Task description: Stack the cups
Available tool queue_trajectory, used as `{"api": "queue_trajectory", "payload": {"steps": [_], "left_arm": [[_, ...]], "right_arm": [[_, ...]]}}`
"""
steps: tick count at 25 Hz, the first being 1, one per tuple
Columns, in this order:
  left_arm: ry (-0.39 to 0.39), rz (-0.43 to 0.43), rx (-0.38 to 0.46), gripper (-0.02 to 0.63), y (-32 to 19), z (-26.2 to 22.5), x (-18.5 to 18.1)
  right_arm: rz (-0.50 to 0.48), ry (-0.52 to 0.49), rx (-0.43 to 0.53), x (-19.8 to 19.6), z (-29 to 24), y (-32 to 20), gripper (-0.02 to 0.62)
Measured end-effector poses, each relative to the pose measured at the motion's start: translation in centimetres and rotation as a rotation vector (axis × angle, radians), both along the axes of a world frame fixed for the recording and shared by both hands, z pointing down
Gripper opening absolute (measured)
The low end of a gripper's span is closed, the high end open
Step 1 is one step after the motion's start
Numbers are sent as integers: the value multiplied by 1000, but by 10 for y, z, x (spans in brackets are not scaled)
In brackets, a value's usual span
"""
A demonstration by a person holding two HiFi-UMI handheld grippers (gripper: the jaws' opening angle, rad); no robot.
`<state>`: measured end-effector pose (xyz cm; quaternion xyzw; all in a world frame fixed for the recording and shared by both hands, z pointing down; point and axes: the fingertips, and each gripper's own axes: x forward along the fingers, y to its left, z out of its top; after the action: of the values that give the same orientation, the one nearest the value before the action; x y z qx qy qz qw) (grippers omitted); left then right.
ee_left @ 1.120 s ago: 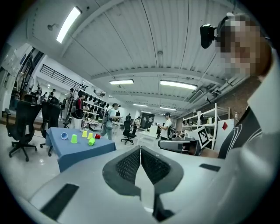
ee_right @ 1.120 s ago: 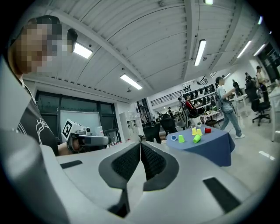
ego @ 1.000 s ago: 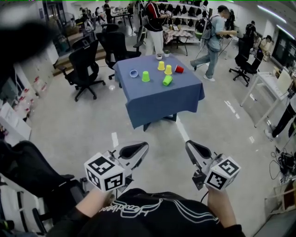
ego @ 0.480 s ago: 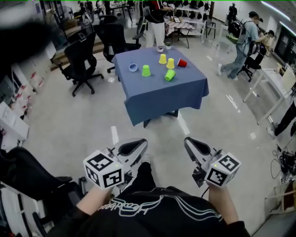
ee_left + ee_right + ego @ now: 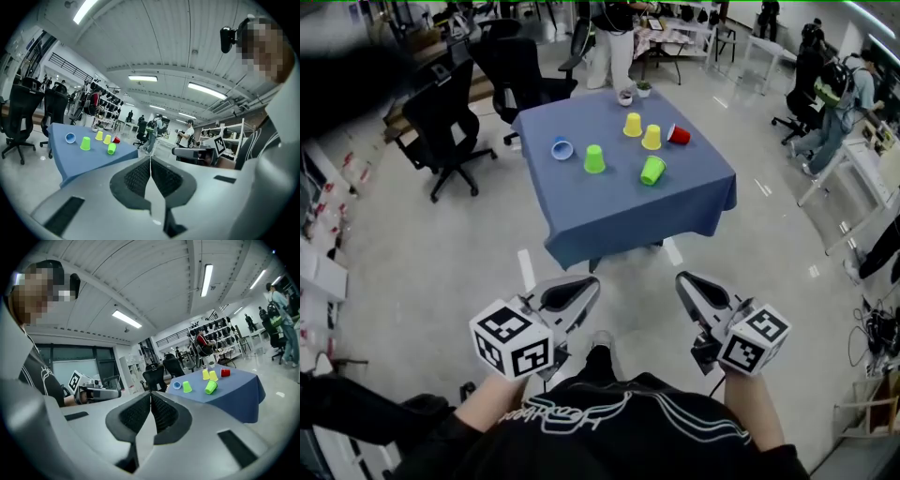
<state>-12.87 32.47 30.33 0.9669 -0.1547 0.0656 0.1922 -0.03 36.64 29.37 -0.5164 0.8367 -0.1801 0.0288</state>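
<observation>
Several plastic cups stand or lie on a table with a blue cloth (image 5: pixel 609 211) ahead of me: a blue cup (image 5: pixel 562 148) on its side, an upside-down green cup (image 5: pixel 594 158), a green cup (image 5: pixel 652 170) lying on its side, two yellow cups (image 5: pixel 633 125) (image 5: pixel 652 137) and a red cup (image 5: pixel 678 135) on its side. My left gripper (image 5: pixel 585 289) and right gripper (image 5: pixel 686 284) are held low in front of me, well short of the table, both shut and empty. The same cups show in the left gripper view (image 5: pixel 85 143) and the right gripper view (image 5: pixel 210 386).
Black office chairs (image 5: pixel 441 117) stand left of the table and behind it. A small bowl (image 5: pixel 625 97) sits at the table's far edge. People stand at the back (image 5: pixel 614 47) and at the right (image 5: pixel 839 98). White desks (image 5: pixel 867 173) line the right side.
The table with the cups has come closer and lower in the head view as I moved toward it. Both grippers stay shut. A person at the right has walked further right.
</observation>
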Motion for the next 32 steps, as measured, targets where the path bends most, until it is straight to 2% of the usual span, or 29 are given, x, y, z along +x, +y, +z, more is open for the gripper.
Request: {"api": "queue_trajectory", "payload": {"steps": [6,10,21,28,32], "left_arm": [[-33,7,-25,28,-135,14,25],[-37,25,-32,28,-197,23,37],[-41,58,-45,28,-254,39,59],[-53,24,-36,28,-279,42,76],[-75,-34,-34,29,-305,46,87]], "right_arm": [[8,4,-43,23,6,-130,29],[12,17,-67,33,16,-192,29],[21,10,-87,56,36,-254,29],[-11,9,-66,74,35,-288,29],[-42,5,-74,92,37,-315,29]]}}
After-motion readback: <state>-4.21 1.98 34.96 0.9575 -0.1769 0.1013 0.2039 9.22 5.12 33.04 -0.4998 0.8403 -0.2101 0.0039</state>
